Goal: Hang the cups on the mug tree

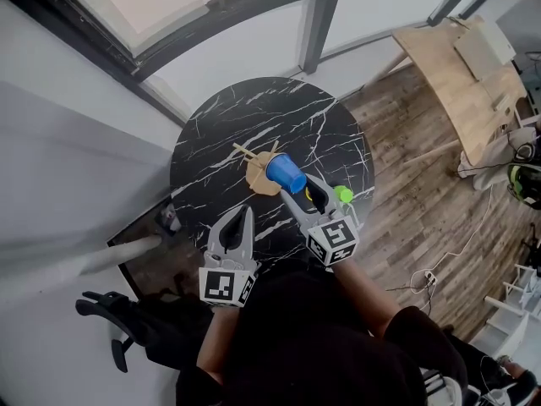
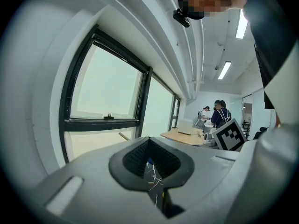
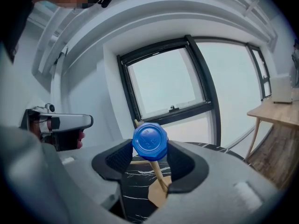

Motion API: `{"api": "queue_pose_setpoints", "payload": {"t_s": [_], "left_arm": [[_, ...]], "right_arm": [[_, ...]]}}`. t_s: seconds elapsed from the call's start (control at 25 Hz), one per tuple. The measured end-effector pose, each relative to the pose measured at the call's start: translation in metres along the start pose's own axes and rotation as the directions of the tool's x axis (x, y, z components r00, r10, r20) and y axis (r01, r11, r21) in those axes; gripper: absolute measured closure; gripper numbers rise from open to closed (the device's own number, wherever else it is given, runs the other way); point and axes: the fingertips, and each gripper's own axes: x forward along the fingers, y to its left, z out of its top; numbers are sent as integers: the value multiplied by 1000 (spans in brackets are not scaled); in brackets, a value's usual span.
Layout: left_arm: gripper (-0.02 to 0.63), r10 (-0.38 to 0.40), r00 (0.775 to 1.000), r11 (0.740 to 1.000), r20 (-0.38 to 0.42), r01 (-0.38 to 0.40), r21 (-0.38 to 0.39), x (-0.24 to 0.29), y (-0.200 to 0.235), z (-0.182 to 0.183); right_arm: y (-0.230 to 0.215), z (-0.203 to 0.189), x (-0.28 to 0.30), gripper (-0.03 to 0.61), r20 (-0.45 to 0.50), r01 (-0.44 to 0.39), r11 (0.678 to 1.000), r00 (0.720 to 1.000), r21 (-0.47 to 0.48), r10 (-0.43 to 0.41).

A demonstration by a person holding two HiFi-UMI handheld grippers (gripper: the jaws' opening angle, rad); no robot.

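Here the right gripper (image 1: 296,191) pinches the blue cup (image 1: 286,173) between its pads, the cup's base facing that gripper's camera. In the head view the cup sits mid-frame, overlapping the wooden mug tree (image 1: 259,180) on the black marble table (image 1: 220,117); whether it touches a peg is unclear. The left gripper (image 1: 246,214), jaws pressed together on nothing, lies lower left of the tree, apart from the cup. A green thing (image 1: 342,194), perhaps another cup, lies just right of the right gripper.

Blue cup (image 1: 286,173): one. Green object (image 1: 342,194), kind unclear: one. Wooden mug tree (image 1: 259,178): one. Round black marble bench (image 1: 220,134): one. Tongs: two, namely left tongs (image 1: 246,215) and right tongs (image 1: 294,193).
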Motion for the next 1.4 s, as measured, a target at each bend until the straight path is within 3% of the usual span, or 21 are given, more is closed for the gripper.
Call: {"api": "queue_pose_setpoints", "payload": {"t_s": [1.4], "left_arm": [[614, -16, 1000, 1000, 25, 16, 3, -7, -7, 3]], "right_arm": [[-1, -14, -10, 339, -20, -6, 1000, 1000, 0, 6]]}}
